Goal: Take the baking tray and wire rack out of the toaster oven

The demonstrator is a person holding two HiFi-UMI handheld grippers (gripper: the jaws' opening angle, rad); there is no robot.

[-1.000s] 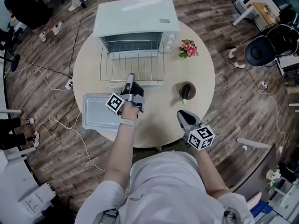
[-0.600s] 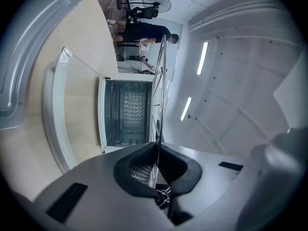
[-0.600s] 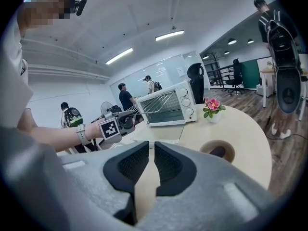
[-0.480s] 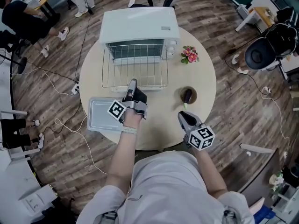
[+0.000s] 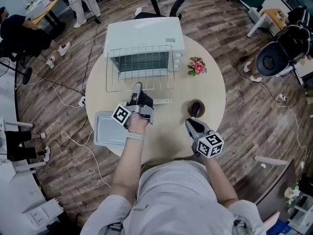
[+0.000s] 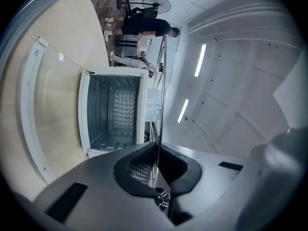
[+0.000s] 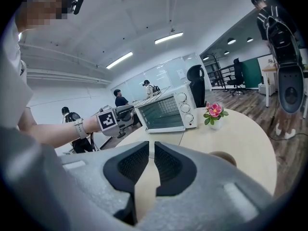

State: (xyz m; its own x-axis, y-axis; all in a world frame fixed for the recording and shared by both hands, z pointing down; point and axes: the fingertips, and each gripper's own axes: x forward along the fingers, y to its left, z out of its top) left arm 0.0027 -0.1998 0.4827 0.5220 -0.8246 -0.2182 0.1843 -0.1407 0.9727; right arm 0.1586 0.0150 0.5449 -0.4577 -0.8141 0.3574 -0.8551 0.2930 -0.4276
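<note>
The wire rack (image 5: 141, 67) hangs in the air in front of the white toaster oven (image 5: 145, 33), above its lowered door (image 5: 159, 102). My left gripper (image 5: 137, 89) is shut on the middle of the rack's near edge. In the left gripper view the rack (image 6: 161, 100) shows edge-on as a thin line running up from my left gripper (image 6: 156, 153), with the empty oven cavity (image 6: 115, 112) beyond. The grey baking tray (image 5: 110, 129) lies flat on the table, left of my left wrist. My right gripper (image 5: 192, 125) (image 7: 151, 150) hovers over the table's near right, shut and holding nothing.
On the round beige table (image 5: 210, 89) a small pot of pink flowers (image 5: 197, 65) stands right of the oven, and a brown dish with a dark object (image 5: 195, 107) sits just beyond my right gripper. Office chairs, cables and people surround the table on the wooden floor.
My left gripper has risen with the wire rack, lifting it off the oven door so that it now hangs above it. My right gripper has stayed almost still.
</note>
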